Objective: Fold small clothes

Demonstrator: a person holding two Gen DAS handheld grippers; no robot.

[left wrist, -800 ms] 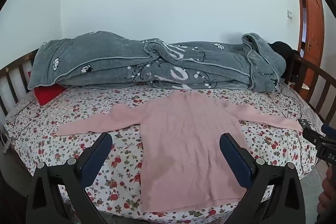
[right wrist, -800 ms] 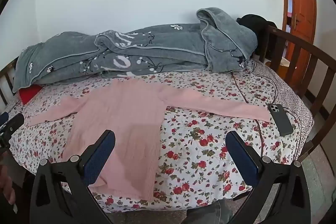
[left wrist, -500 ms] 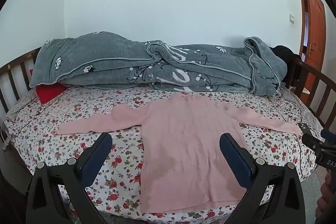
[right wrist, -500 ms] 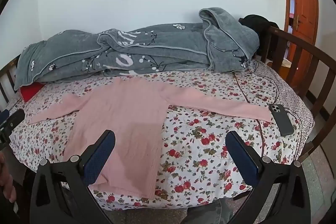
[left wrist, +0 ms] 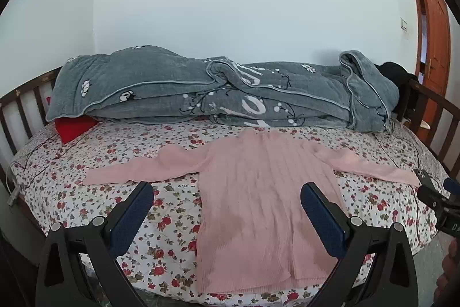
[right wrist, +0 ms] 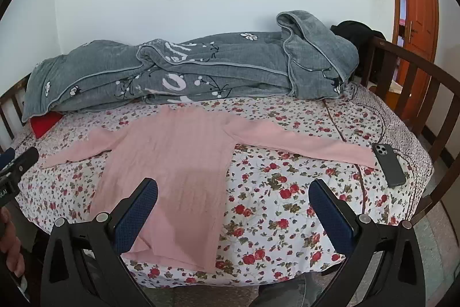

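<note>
We held both grippers above the near edge of the bed (left wrist: 408,146), each with its jaws fully released and nothing between them. The left gripper (left wrist: 227,200) carried two dark blue pads with a fine dotted texture on black plastic arms with round metal screws; the right gripper (right wrist: 234,196) was built the same way.

The pink sweater (left wrist: 267,192) lay flat beyond the jaws, spread on its body with both long sleeves stretched outward. It was a soft knit with vertical ribs running down the torso, and its hem lay closest to us. In the left wrist view its body sat ahead of and between the jaws; in the right wrist view it sat ahead of the left jaw.

The floral sheet (left wrist: 95,169) was white, printed with red roses and green leaves. Far beyond the jaws, a plush grey blanket (left wrist: 172,94) with white flower prints and pale lettering too creased to read lay bundled against the wall. A dark smartphone (right wrist: 388,164) rested beside the right sleeve end, beyond the right jaw.
</note>
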